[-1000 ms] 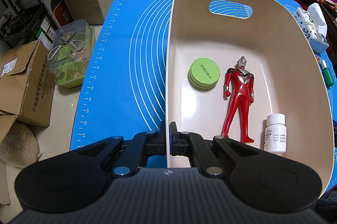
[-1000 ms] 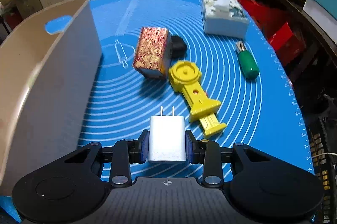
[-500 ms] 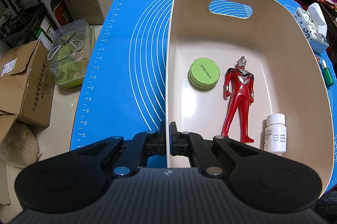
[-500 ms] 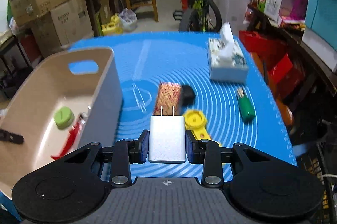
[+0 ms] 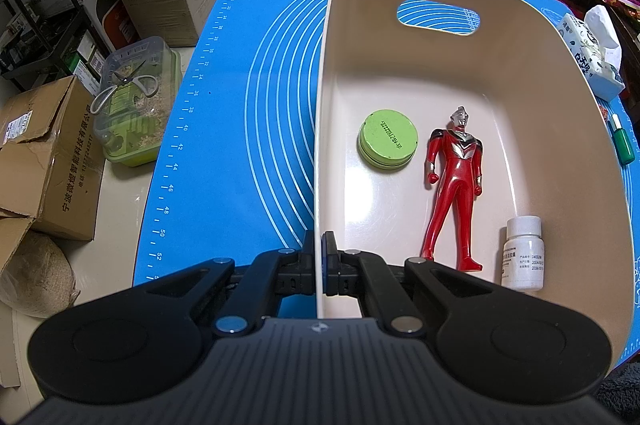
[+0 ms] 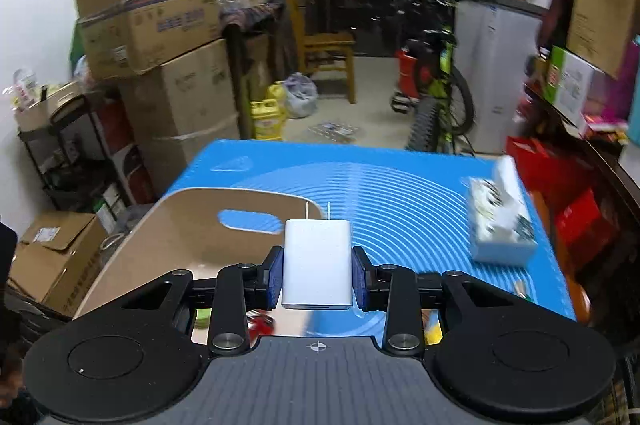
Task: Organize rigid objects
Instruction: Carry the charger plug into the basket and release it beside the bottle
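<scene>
1. Charger [image 6: 317, 263], a white plug block with its two prongs pointing away, sits pinched between the fingers of the right gripper [image 6: 317, 275], held in the air above the near end of the bin [image 6: 168, 229].
2. The bin, beige with a handle slot, rests on the blue mat [image 5: 240, 97]; the left gripper [image 5: 319, 263] has its fingers pressed onto the bin's near left wall.
3. Inside the bin lie a green tin [image 5: 387, 138], a red figure [image 5: 454, 193] beside it, and a white bottle [image 5: 523, 253] standing by the right wall.
4. A tissue box [image 6: 502, 221] sits on the mat to the right of the bin.
</scene>
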Demonstrator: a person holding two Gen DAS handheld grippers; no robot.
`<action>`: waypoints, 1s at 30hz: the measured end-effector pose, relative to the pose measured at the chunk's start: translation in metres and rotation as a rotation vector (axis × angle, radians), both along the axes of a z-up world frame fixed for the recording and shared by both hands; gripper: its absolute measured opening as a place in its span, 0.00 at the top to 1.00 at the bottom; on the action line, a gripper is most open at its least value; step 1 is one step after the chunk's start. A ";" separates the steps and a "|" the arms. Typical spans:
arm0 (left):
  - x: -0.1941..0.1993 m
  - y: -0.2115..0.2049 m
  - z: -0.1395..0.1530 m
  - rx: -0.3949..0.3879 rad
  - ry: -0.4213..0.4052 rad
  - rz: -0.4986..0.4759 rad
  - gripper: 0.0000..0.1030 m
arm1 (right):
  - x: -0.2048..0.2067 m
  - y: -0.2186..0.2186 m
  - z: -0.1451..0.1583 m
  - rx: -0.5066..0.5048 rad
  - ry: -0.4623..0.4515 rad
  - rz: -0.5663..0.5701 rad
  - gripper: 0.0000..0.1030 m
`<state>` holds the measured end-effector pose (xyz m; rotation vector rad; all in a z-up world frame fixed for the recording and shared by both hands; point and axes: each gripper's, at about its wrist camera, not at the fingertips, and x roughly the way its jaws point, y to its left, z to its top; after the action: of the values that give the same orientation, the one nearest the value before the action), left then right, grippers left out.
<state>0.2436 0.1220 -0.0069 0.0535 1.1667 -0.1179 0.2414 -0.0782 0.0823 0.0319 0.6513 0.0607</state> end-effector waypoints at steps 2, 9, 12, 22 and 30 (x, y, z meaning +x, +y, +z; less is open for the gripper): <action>0.000 0.000 0.000 0.000 0.000 0.000 0.97 | 0.007 0.012 -0.001 -0.006 0.002 0.020 0.59; 0.000 0.000 0.000 0.001 0.000 0.000 0.97 | 0.027 0.046 -0.017 -0.032 0.042 0.073 0.59; 0.000 0.000 0.000 0.001 0.000 0.000 0.97 | 0.034 0.057 -0.027 -0.044 0.071 0.083 0.59; 0.000 0.000 0.000 0.000 0.000 0.000 0.97 | 0.053 0.082 -0.073 -0.102 0.243 0.124 0.59; 0.000 0.000 0.000 -0.001 -0.001 0.000 0.97 | 0.062 0.086 -0.104 -0.131 0.387 0.119 0.59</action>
<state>0.2437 0.1217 -0.0069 0.0531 1.1658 -0.1185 0.3030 0.0076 -0.0213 -0.1241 1.0425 0.1282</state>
